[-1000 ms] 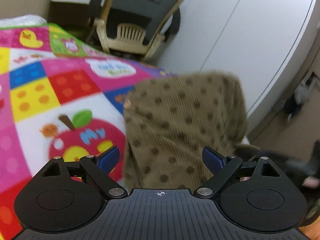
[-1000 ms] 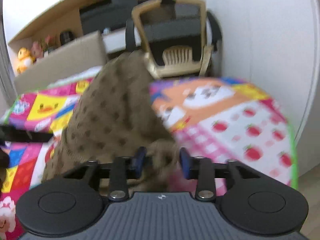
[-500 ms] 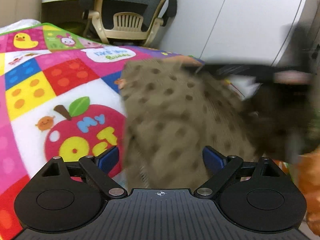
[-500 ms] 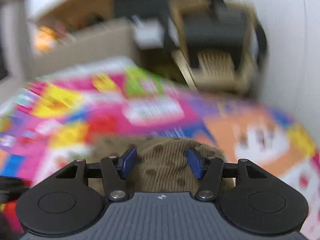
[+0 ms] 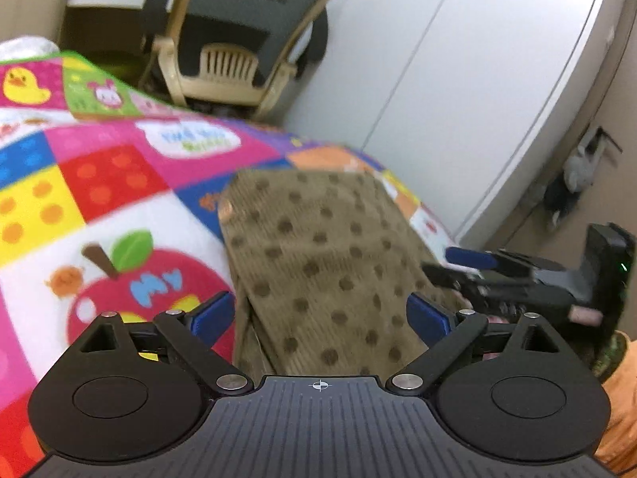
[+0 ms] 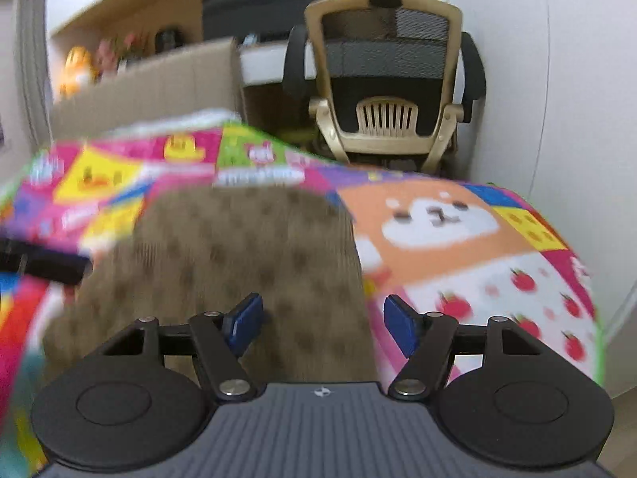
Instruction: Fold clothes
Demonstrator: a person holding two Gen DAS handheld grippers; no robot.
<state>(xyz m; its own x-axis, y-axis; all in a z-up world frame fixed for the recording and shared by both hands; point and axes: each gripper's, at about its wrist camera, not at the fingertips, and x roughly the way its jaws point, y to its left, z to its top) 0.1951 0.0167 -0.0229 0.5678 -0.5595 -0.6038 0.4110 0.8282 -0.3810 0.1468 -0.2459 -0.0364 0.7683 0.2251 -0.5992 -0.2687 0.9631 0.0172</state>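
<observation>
Lengthwise, brown dotted garment (image 5: 318, 263) toward chair (image 5: 239, 40).

**Two wrist views over one blanket**

Both fisheye cameras sit just behind their own fingers, low and close over the patterned blanket (image 5: 99, 183), facing the office chair (image 5: 235, 40) by the white wall. The left view looks from the left, catching the right gripper (image 5: 469, 263) at its right edge. Both share the dotted brown garment (image 6: 247, 247), blanket and chair
</observation>
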